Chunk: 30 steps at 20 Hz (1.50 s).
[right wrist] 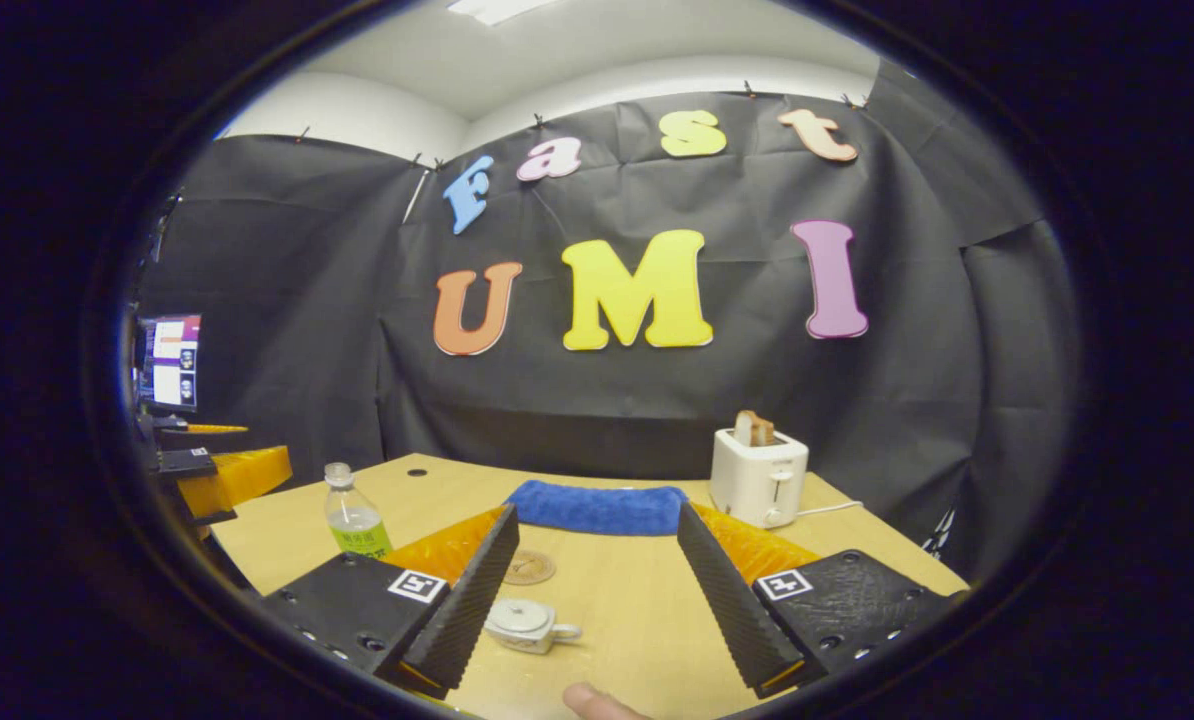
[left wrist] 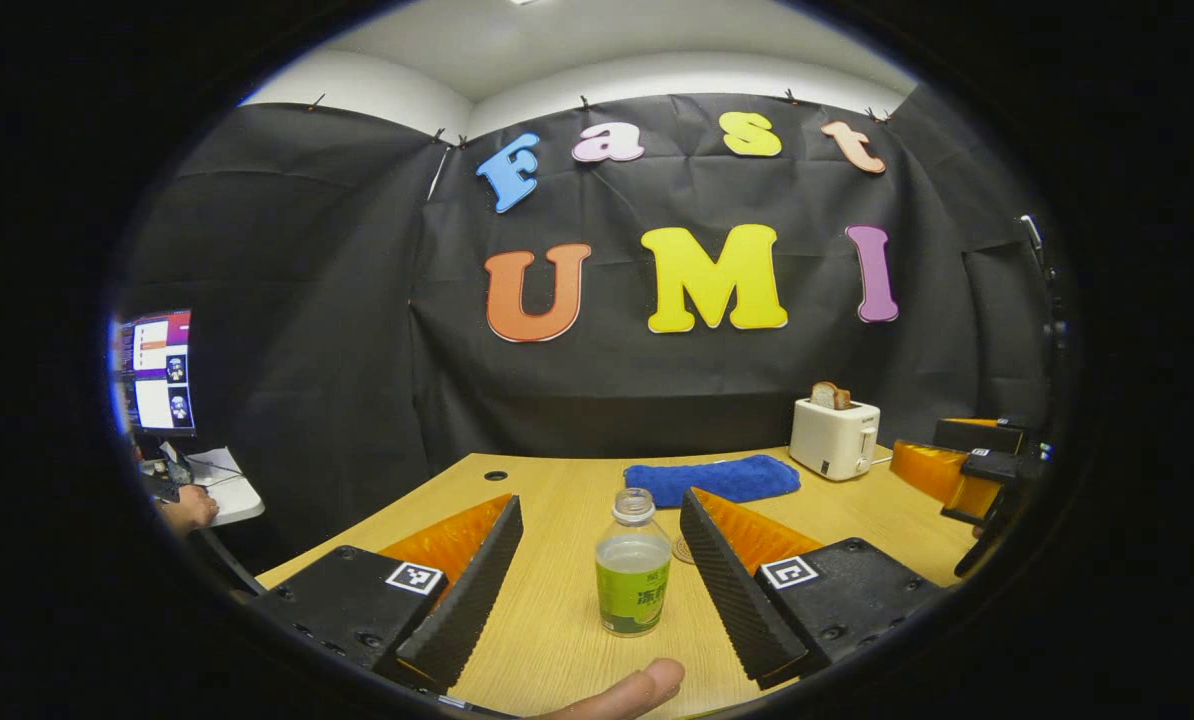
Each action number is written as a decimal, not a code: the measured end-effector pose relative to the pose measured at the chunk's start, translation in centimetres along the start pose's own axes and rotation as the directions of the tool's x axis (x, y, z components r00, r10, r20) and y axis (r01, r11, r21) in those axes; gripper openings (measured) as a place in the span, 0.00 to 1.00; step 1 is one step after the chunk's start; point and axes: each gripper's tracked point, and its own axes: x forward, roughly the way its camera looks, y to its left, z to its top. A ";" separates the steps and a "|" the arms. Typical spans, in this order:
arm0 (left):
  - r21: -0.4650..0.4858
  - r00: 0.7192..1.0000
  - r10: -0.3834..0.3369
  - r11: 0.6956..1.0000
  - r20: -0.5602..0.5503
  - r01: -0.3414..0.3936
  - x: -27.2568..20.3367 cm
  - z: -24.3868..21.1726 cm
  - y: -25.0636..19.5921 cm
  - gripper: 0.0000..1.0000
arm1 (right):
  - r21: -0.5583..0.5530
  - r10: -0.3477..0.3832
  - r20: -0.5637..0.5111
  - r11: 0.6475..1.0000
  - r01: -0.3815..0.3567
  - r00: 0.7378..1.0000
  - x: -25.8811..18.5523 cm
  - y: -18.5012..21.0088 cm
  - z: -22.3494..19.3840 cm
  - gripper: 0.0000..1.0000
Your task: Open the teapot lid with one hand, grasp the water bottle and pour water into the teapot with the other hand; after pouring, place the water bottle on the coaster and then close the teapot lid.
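Observation:
A clear water bottle (left wrist: 633,565) with a green label and no cap stands upright on the wooden table (left wrist: 557,630), between the wide-apart fingers of my left gripper (left wrist: 597,585), which is open and not touching it. The round coaster (left wrist: 684,549) peeks out just right of the bottle. In the right gripper view, a small white teapot (right wrist: 523,624) with its lid on sits low, near the left finger of my open right gripper (right wrist: 597,590). The coaster (right wrist: 529,567) lies beyond it, and the bottle (right wrist: 354,524) stands far left.
A blue cloth (left wrist: 714,478) lies at the table's back, with a white toaster (left wrist: 834,437) holding bread to its right. The other gripper (left wrist: 972,465) shows at the right edge. A monitor (left wrist: 160,370) and a person's hand (left wrist: 187,508) are at the left.

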 end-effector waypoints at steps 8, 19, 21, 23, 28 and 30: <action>-0.058 0.996 0.085 0.995 -0.025 -0.087 0.5 -0.5 4.8 0.99 | 0.002 0.031 -0.135 1.000 -0.031 0.990 5.8 4.4 -6.2 0.96; -0.044 0.998 0.061 0.997 -0.025 -0.062 0.8 -0.6 3.7 0.99 | 0.026 0.120 -0.232 0.993 -0.117 0.965 7.2 5.7 -13.3 0.19; -0.038 0.998 0.051 0.998 -0.027 -0.052 0.8 -0.7 3.4 0.99 | -0.014 0.131 -0.203 0.991 -0.136 0.970 7.3 5.7 -13.1 0.13; -0.039 0.999 0.027 0.999 -0.022 -0.028 1.0 -0.7 3.0 0.99 | 0.012 0.153 -0.198 0.988 -0.154 0.968 7.2 5.6 -13.3 0.13; -0.052 0.999 -0.047 0.998 -0.005 0.047 1.8 -1.0 1.5 0.99 | 0.025 0.163 -0.193 0.987 -0.161 0.968 7.4 5.6 -13.1 0.11; -0.051 0.997 -0.071 0.996 -0.007 0.070 2.2 -1.3 1.1 0.99 | 0.024 0.144 -0.188 0.990 -0.142 0.972 7.3 5.6 -13.0 0.01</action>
